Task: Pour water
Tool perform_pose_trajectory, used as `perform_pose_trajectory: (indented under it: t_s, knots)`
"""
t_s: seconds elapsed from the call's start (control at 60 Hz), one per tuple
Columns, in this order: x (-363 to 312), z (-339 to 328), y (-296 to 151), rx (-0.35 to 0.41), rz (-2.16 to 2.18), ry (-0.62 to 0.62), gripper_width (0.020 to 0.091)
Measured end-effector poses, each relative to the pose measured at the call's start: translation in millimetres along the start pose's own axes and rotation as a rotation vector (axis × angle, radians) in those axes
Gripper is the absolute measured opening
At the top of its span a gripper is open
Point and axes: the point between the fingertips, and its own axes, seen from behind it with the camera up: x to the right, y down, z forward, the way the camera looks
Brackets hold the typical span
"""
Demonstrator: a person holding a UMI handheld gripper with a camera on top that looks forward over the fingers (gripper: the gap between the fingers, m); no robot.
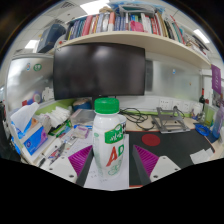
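Observation:
A white plastic bottle (108,140) with a green cap and a red-and-green label stands upright between the fingers of my gripper (113,160). The left pink pad (81,158) lies against the bottle's side. A thin dark gap shows between the bottle and the right pad (147,160). The gripper is open around the bottle. The bottle's base is hidden below the fingers, so I cannot see what it rests on. No cup or other vessel for water shows.
A dark monitor (100,68) stands beyond the bottle under a shelf of books (120,22). Boxes and papers (30,132) crowd the desk on the left. A black mat (182,150) and cables lie on the right.

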Motion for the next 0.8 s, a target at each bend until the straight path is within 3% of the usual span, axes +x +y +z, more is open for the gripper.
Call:
perform_pose_trajectory:
  t_s: [0.133, 0.367, 0.6, 0.8]
  knots:
    - [-5.3, 20.8, -1.9, 0.042, -0.024, 0.003, 0.0546]
    - [-1.0, 27.1, -8.0, 0.104, -0.007, 0.050, 0.0402]
    - [1.0, 29.2, -11.4, 0.057, -0.025, 0.047, 0.0374]
    - [55.4, 18.0, -52.2, 0.059, -0.152, 0.120, 0.0373]
